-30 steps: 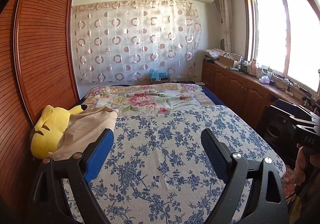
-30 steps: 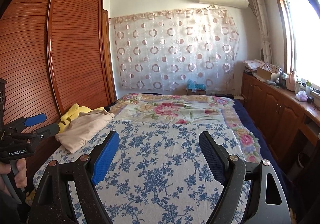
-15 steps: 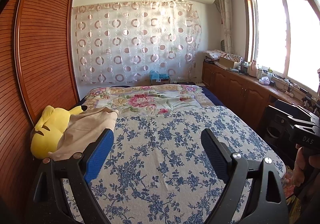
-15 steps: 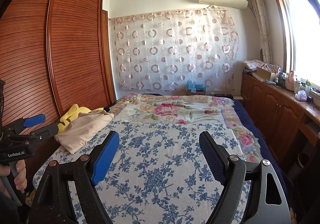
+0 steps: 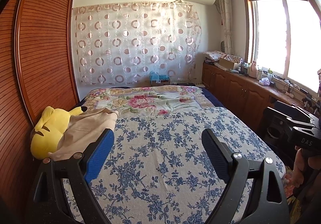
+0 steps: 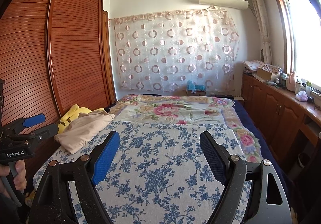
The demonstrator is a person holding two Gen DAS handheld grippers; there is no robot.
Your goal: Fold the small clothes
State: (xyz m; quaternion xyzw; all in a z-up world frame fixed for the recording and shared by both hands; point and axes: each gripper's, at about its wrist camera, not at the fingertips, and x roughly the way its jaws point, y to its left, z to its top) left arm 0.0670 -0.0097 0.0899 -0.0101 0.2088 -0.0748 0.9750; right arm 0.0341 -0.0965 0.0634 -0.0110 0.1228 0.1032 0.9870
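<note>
Over the bed (image 5: 160, 163), your left gripper (image 5: 157, 143) and right gripper (image 6: 159, 148) hover with fingers spread wide, nothing between them. Your beige garment (image 5: 86, 129) lies crumpled at the bed's left edge, draped against the yellow plush toy (image 5: 48, 129). It sits beyond and left of both sets of fingers, untouched.

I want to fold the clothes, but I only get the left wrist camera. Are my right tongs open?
Observer: Yes, the right tongs are wide open, holding nothing.
Operator: Is the beige cloth's near corner free?
Observer: Yes, the beige cloth lies with that corner bare on the bedcover.
Operator: Who holds my left tongs?
Observer: A hand grips the handle of the left tongs.
</note>
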